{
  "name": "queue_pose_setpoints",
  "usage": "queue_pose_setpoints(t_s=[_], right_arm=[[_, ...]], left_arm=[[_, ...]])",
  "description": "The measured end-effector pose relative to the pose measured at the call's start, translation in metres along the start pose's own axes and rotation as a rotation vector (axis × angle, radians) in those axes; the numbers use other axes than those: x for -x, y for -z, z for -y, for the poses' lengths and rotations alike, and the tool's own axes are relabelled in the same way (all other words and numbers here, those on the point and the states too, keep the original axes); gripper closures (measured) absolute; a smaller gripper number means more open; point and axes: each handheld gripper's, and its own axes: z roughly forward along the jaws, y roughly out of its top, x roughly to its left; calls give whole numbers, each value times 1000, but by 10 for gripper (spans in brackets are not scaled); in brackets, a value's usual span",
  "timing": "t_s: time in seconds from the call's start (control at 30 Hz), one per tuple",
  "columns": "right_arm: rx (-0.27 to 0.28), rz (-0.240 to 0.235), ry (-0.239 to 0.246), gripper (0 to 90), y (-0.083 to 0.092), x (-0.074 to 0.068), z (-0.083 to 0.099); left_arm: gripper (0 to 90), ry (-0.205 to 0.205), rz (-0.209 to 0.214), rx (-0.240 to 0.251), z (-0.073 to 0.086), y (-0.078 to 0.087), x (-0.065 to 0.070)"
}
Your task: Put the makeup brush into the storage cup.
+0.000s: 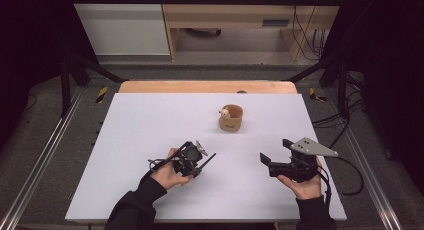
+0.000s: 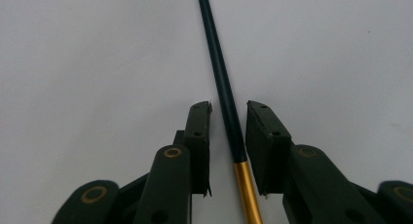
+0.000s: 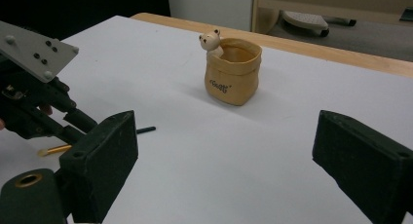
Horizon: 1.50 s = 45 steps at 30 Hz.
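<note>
A tan pot (image 1: 230, 118) shaped like a small sack, with a little bear figure (image 1: 225, 110) at its rim, stands on the white table (image 1: 150, 125), toward the far side and a little right of the middle. Everything else sits nearer the person than this pot.

The left gripper (image 1: 196, 161) is held low over the table, nearer than the pot and to its left, in the person's left hand (image 1: 169, 174). In the left gripper view its jaws stand a little way apart, one on each side of a thin stick (image 2: 225, 83) that lies flat on the table. The stick is black for most of its length and gold at the end nearest the camera. The left pad (image 2: 198, 136) and the right pad (image 2: 267, 136) both sit just beside the stick, with a narrow strip of table showing on each side, so the jaws bracket it without pinching it. In the high view the black end of the stick pokes out past the gripper toward the pot.

The right gripper (image 1: 274, 152) is held in the person's right hand (image 1: 304, 185), nearer than the pot and to its right, well apart from the left gripper. Its jaws are spread wide, with bare table between them, and they hold nothing. In the right gripper view the pot stands beyond the gap between the jaws, bear figure on its left rim, and the left gripper and the stick show at the left edge.
</note>
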Motion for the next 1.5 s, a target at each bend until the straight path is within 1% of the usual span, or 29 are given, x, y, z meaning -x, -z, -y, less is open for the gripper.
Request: queue_pose_setpoints(t_s=[0.17,0.2,0.5,0.7,0.83,0.93,1.17,1.27,1.33,1.37,1.43,1.5], right_arm=[[-1,-1,0,95,0,0,0],[-2,-1,2,95,0,0,0],[-3,-1,0,95,0,0,0],[-6,-2,2,95,-1,0,1],[-8,-3,1,94,-2,0,1],[-10,-4,2,93,-2,0,1],[-17,-7,1,91,-2,0,1],[-17,-7,3,91,-2,0,1],[-18,-7,3,90,-2,1,1],[-19,-7,3,90,-2,1,1],[-20,-8,5,90,-2,1,1],[-22,-9,5,90,-2,1,1]], left_arm=[[747,6,8,-15,0,-2,0],[753,10,15,-21,0,-2,0],[797,13,28,-37,0,-3,0],[807,28,45,-46,0,-3,-1],[816,22,49,-54,-1,-3,-2],[818,16,53,-60,-2,-4,-3],[821,-28,46,-99,-8,-4,-1],[822,-37,45,-108,-9,-4,-1],[822,-45,45,-112,-9,-4,-1],[822,-50,36,-111,-9,-3,-2],[822,-52,30,-100,-9,-1,-2],[822,-68,27,-97,-9,4,-2]])
